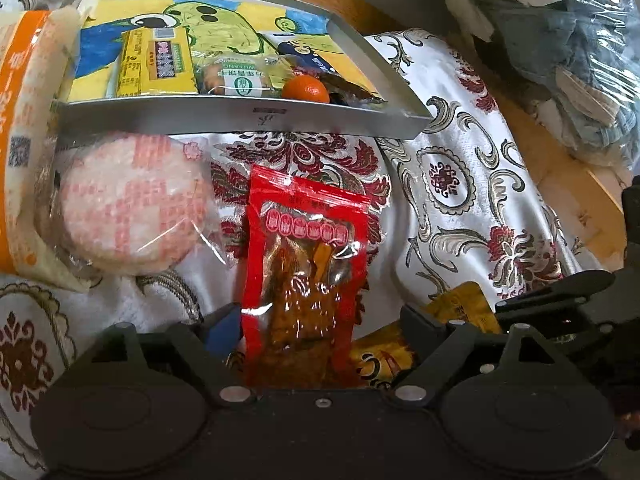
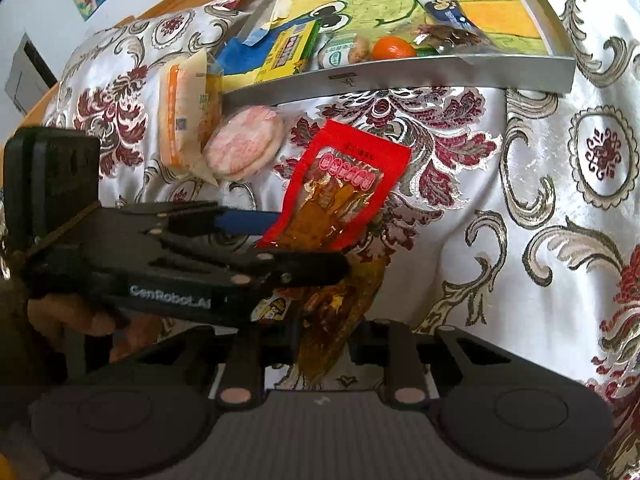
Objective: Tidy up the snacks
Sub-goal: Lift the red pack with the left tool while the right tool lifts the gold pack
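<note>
A red snack packet [image 1: 304, 264] [image 2: 340, 184] lies flat on the patterned cloth. Its near end sits between the fingers of my left gripper [image 1: 320, 324] [image 2: 308, 240], which stands open around it; the blue pad [image 1: 224, 330] touches the packet's left edge. A crumpled yellow snack packet [image 2: 336, 320] [image 1: 460, 306] sits just right of the red one, with my right gripper [image 2: 340, 332] [image 1: 500, 304] shut on it. Beyond them stands a silver-rimmed tray [image 1: 240, 116] [image 2: 400, 76] holding a yellow packet [image 1: 156, 62], a mandarin [image 1: 306, 90] [image 2: 392, 48] and other snacks.
A round pink wrapped cake [image 1: 132, 208] [image 2: 244, 148] and an orange-and-white bag [image 1: 24, 120] [image 2: 184, 112] lie left of the tray. A clear bag of clothes [image 1: 560, 40] sits past the wooden table edge. A hand [image 2: 80, 316] holds the left gripper.
</note>
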Demonstrator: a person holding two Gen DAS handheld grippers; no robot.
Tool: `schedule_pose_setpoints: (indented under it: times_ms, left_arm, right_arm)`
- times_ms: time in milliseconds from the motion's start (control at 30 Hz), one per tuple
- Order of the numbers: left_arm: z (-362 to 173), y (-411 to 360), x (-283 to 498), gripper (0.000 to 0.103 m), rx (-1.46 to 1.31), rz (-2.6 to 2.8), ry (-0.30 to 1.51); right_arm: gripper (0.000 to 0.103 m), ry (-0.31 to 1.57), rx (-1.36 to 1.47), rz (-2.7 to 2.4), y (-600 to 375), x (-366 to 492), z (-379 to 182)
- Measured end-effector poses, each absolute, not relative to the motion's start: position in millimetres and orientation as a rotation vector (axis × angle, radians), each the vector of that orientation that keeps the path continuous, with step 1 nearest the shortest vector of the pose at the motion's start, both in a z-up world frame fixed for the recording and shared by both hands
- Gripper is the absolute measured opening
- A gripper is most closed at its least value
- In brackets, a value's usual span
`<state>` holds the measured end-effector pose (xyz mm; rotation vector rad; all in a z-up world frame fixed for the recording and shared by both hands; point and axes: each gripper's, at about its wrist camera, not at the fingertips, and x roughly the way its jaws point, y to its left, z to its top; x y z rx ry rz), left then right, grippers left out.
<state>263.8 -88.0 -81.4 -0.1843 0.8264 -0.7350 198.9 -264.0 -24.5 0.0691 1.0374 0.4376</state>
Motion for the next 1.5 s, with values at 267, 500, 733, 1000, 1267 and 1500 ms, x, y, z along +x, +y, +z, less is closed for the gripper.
schedule_pose_setpoints:
  times_ms: [267,500,733,1000,1267,1500]
  left_arm:
    - [-81.2,-85.1,270.0,0.052,-0.164,-0.656,0.857]
    - [-74.0,-81.7,252.7,0.031,-0.116,-0.581,0.846]
    - [-75.7,-62.7,236.5,0.023,-0.193,-0.519,0.915]
    - [-75.3,-70.9,232.6,0.05,-0.147,-0.55,0.84]
    - [-73.9,-100.6,235.4,0.079,0.029,-0.592,0.785]
    - [-84.9,-126.4,231.8,0.076,0.22,-0.602,0.766]
  right_arm:
    - [0.025,1.028,0.078,0.434,-262.9,201.3,-26.7]
    - [0.018,0.944,0.02,0.413,-256.8,197.7,-21.1]
    - [0.018,0.879,-0.043,0.378,-254.1,189.8,-12.8]
    - [0.018,0.84,0.024,0.338,-269.1,186.4,-2.6]
    - [0.018,0.813,0.067,0.296,-281.0,194.5,3.0]
    - [0.018,0.805,0.104,0.267,-291.1,203.2,1.5]
